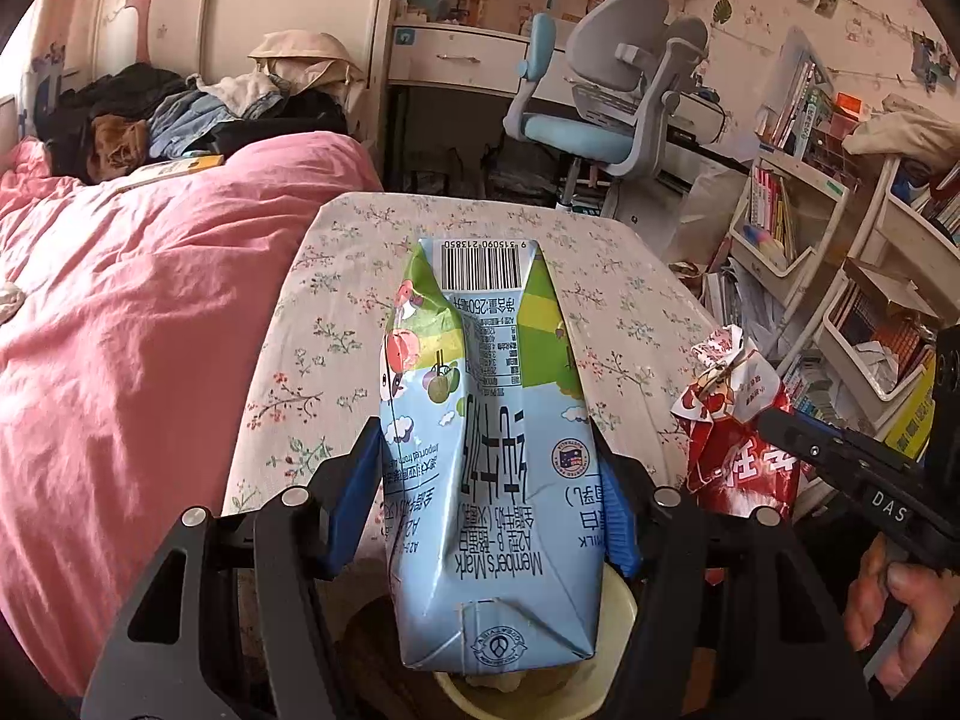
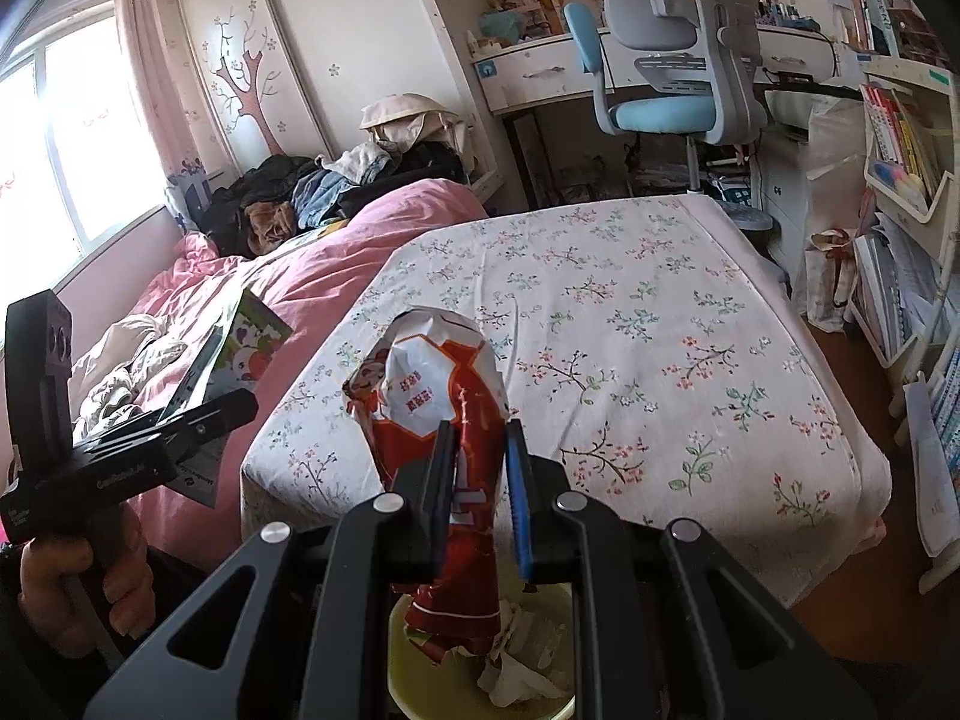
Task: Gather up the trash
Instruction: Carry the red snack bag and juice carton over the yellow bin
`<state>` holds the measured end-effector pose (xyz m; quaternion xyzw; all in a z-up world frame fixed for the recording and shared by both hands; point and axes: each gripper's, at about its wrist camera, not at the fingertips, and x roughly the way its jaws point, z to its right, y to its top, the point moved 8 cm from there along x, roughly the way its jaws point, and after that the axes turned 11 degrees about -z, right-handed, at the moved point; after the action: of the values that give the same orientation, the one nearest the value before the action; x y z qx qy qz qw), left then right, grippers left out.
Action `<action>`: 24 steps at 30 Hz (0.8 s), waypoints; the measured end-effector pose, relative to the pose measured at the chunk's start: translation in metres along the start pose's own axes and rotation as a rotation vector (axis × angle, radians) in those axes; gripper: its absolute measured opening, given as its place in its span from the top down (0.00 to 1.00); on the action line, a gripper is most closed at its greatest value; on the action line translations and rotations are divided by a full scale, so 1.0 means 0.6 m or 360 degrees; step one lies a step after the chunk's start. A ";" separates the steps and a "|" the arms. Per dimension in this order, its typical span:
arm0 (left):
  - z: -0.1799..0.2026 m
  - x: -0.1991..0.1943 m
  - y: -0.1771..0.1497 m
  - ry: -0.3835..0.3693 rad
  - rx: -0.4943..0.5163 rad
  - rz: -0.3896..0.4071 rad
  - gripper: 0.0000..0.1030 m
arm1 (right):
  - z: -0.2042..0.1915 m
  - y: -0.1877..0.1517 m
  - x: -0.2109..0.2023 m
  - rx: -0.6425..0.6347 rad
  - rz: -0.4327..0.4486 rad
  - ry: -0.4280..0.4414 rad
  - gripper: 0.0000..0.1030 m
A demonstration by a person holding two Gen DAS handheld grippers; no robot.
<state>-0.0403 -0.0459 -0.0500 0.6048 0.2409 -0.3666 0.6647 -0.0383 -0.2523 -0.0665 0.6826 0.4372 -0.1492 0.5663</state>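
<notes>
Left wrist view, left gripper clamped on blue milk carton, right gripper pinching red snack bag, both held over yellow bin, floral table behind

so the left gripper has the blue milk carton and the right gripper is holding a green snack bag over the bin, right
Not quite: the crumpled snack bag in the right gripper is red and white, not green, as the right wrist view shows. The rest holds: the left gripper grips the blue milk carton, and the pale yellow bin sits below.
</notes>
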 end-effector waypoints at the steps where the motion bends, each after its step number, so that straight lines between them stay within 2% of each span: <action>1: 0.000 0.000 -0.002 -0.0001 0.0000 -0.0002 0.41 | 0.000 -0.001 0.000 0.0001 0.0000 -0.0001 0.83; 24: 0.031 0.006 -0.062 -0.0008 0.0082 -0.0108 0.41 | 0.011 -0.017 -0.006 0.0050 -0.0016 -0.0029 0.83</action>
<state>-0.0693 -0.0646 -0.0732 0.6122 0.2502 -0.3965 0.6367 -0.0463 -0.2601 -0.0729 0.6878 0.4330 -0.1650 0.5587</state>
